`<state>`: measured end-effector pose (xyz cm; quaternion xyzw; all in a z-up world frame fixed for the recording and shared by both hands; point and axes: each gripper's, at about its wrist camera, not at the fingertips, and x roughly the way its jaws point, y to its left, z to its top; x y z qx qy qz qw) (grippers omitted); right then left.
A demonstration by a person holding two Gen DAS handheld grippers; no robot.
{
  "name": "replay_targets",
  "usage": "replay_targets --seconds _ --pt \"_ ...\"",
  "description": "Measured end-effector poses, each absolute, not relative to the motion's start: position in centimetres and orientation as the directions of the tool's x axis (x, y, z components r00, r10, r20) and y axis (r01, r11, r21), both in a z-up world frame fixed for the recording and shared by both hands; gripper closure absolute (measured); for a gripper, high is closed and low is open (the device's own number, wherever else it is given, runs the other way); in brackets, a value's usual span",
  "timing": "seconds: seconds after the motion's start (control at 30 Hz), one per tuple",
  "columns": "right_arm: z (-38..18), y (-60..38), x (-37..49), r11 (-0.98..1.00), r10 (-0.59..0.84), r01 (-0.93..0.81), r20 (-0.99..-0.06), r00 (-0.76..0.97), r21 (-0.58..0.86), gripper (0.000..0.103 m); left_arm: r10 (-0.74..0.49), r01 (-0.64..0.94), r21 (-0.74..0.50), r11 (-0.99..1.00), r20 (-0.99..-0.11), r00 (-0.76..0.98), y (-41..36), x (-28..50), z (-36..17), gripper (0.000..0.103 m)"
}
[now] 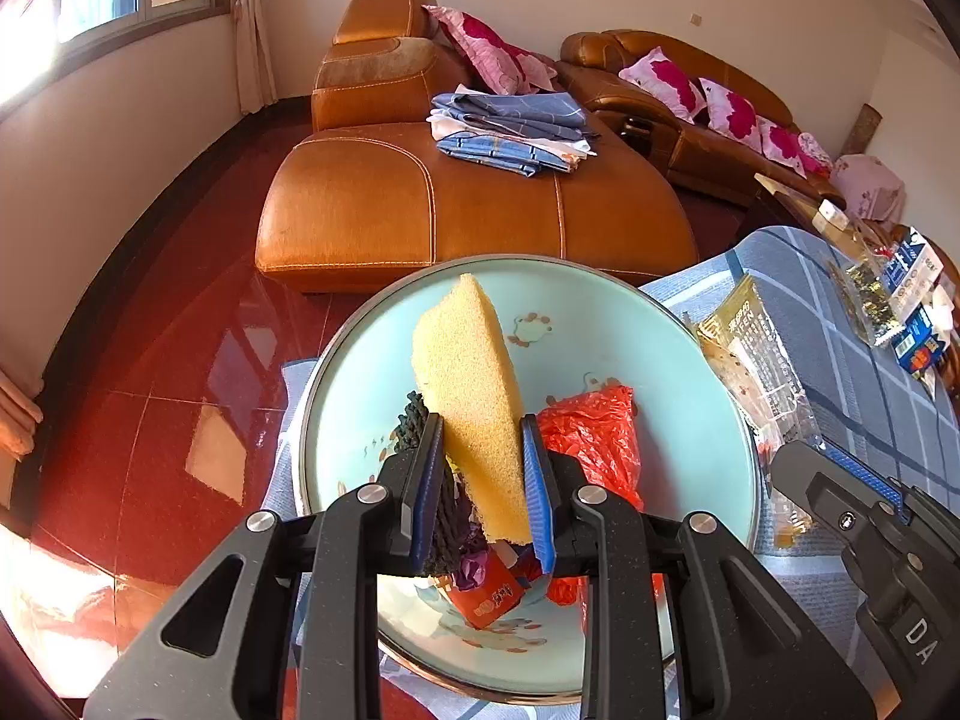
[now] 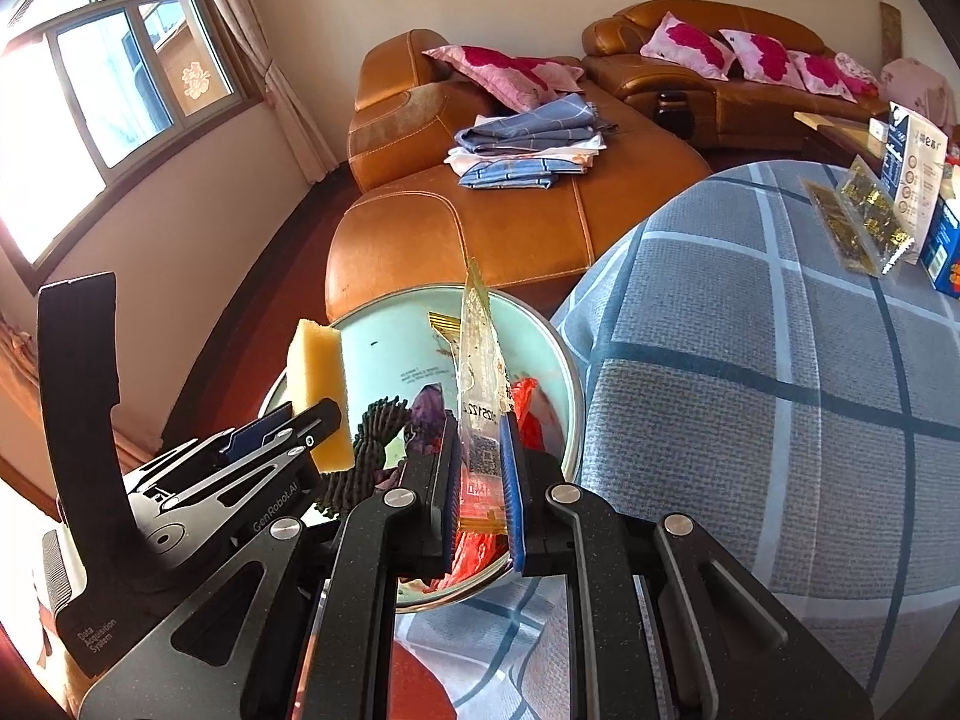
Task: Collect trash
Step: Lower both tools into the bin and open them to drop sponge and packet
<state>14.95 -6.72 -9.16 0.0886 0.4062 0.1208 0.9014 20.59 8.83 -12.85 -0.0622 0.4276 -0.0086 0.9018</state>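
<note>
We see the left gripper [image 1: 480,438] pinching a yellow sponge [image 1: 471,396] over a pale blue basin [image 1: 690,420], the sponge standing upright between the blue pads. The right gripper [image 2: 480,438] pinches a clear wrapper [image 2: 477,372], which rises above the same basin. Inside the basin lie a red bag [image 1: 594,426], a dark knitted scrap [image 1: 414,423], a purple wrapper [image 2: 429,414] and a small red packet [image 1: 489,591]. The basin sits at the edge of the bench [image 2: 750,360], on its blue checked cloth. Farther along the bench we see gold sachets [image 2: 852,222] and a blue box [image 2: 942,252]. A leather sofa [image 1: 420,198] behind holds folded sheets [image 1: 510,132].
</note>
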Motion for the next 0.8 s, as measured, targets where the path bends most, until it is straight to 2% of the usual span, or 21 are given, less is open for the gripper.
replay_targets --seconds 0.8 --pt "-11.9 -6.0 18.4 0.962 0.267 -0.128 -0.751 0.604 0.24 0.089 -0.08 -0.02 -0.117 0.993 -0.79 0.608 8.8 22.3 -15.2 0.078"
